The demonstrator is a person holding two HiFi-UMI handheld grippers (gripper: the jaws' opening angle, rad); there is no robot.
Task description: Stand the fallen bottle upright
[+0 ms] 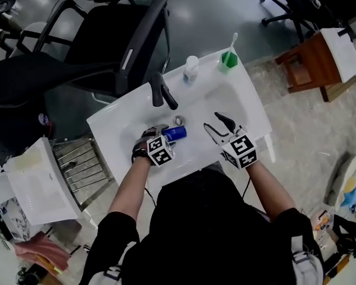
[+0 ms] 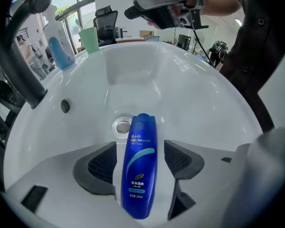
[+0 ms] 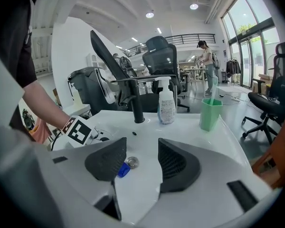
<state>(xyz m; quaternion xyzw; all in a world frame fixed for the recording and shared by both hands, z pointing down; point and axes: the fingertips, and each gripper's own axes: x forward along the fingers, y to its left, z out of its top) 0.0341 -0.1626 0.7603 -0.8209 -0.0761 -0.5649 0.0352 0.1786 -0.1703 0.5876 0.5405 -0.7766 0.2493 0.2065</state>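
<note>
Sink (image 1: 110, 122): a white basin is seen from above, with a black faucet (image 1: 163, 94) at its 11 o'clock edge.
Left gripper (image 2: 141, 161): it is pointed steeply down into the basin, on the 9 o'clock side of the drain (image 2: 122, 126).
Left jaws: they are spread wide, with one pad on each side of the bottle. A gap is seen at the pad on the 3 o'clock side. The pad on the 9 o'clock side lies close against the bottle's flank, and no squeeze is seen.
Bottle (image 1: 175, 133): the blue bottle is lying flat on the basin floor, just beside the drain.
Bottle axis: in the left gripper view the long axis runs from 6 to 12 o'clock. The flat, narrower end is turned to 12, with the drain at its 11, and the rounded end is at 6. In the head view the axis lies roughly from 9 to 3.
Cap end: it cannot be told which end it is.
Right gripper (image 3: 141, 161): it is held over the basin's 3 o'clock half, apart from the bottle.
Right jaws: they are spread, and only bare basin is seen between the pads.
Back rim: a spray bottle (image 1: 191, 68) and a green cup (image 1: 228, 60) are stood upright at 12 to 1 o'clock.
</note>
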